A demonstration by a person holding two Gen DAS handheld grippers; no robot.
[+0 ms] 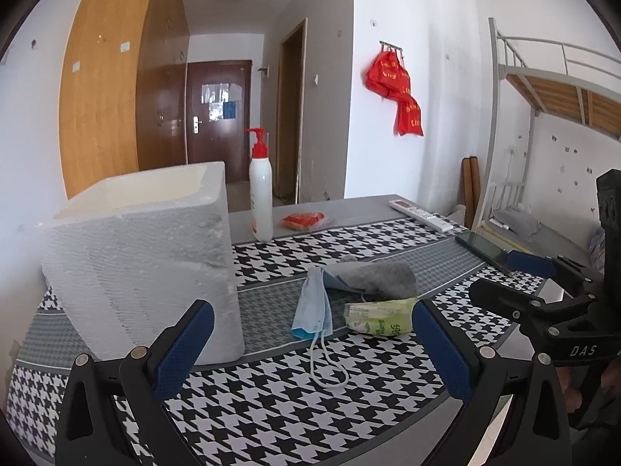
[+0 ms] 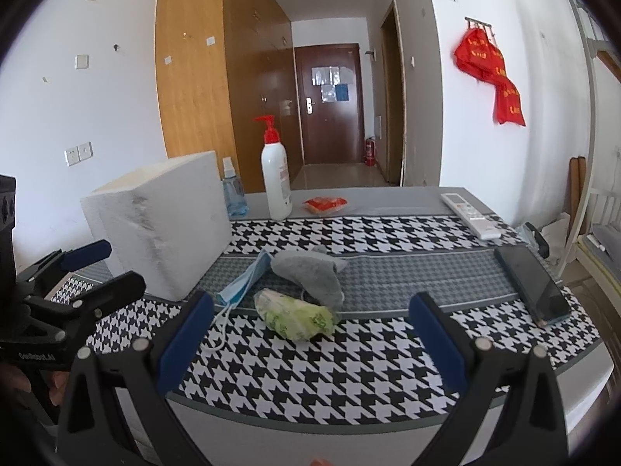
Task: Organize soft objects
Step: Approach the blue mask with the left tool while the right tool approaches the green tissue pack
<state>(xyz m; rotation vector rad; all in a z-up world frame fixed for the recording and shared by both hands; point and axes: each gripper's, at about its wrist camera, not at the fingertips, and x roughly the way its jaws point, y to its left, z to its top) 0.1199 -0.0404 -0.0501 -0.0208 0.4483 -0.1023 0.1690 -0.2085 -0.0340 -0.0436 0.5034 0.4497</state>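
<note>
From the left wrist cam, we've got our left gripper (image 1: 312,343) spread wide with nothing between the blue pads, hovering low over the houndstooth tablecloth (image 1: 271,400). Right ahead sit the soft bits: a blue face mask (image 1: 313,305) with its loops trailing toward us, a grey sock (image 1: 382,277) lying on the mask's far end, and a green tissue pack (image 1: 382,316) touching the sock's near edge. The white foam box (image 1: 143,256) stands just left of the pile, open at the top. Our right gripper (image 1: 500,275) pokes in from the right, also released.

Over on the right wrist cam, the right gripper (image 2: 310,330) gapes empty, with the tissue pack (image 2: 295,318) closest to us. A phone (image 2: 531,283) lies off right, and a pump bottle (image 2: 275,178) stands behind the box (image 2: 163,225).
</note>
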